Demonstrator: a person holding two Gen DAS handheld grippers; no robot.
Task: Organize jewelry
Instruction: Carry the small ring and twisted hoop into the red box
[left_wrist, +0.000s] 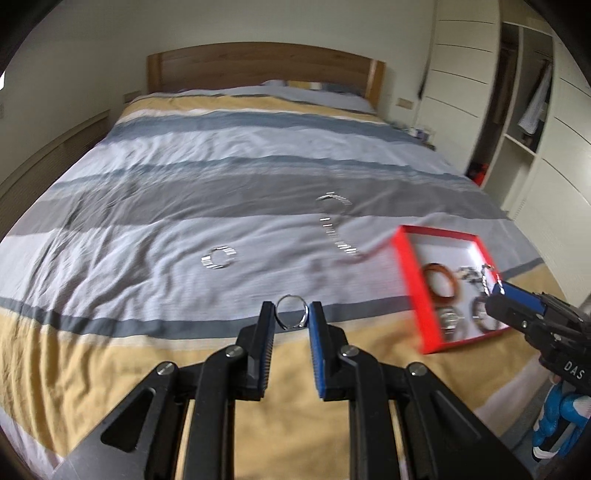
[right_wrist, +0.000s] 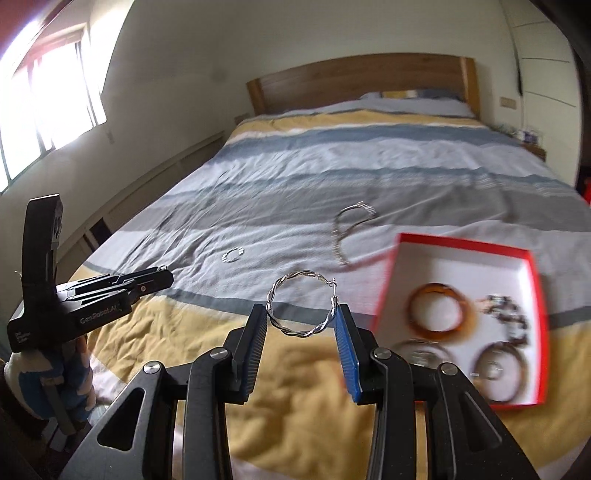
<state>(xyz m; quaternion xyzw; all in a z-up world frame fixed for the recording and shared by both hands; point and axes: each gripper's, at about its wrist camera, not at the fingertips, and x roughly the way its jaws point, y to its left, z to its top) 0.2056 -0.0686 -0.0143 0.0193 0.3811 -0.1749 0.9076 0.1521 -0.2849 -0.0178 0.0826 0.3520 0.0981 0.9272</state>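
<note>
My left gripper (left_wrist: 291, 314) is shut on a small silver ring (left_wrist: 291, 312) held above the striped bed. My right gripper (right_wrist: 301, 314) is shut on a twisted silver hoop earring (right_wrist: 303, 306), held above the bed to the left of the red box (right_wrist: 533, 295). The box holds an orange bangle (right_wrist: 441, 314), a beaded piece (right_wrist: 506, 314) and silver bracelets (right_wrist: 495, 365). A silver necklace (left_wrist: 334, 225) and a small silver bracelet (left_wrist: 218, 258) lie on the bedspread. In the left wrist view my right gripper (left_wrist: 496, 291) hovers over the box (left_wrist: 408, 273).
The bed (left_wrist: 221, 166) has a wooden headboard (left_wrist: 266, 66) at the far end. A white wardrobe (left_wrist: 480, 92) stands at the right. A window (right_wrist: 48, 96) is on the left wall. My left gripper (right_wrist: 162, 278) shows at the left in the right wrist view.
</note>
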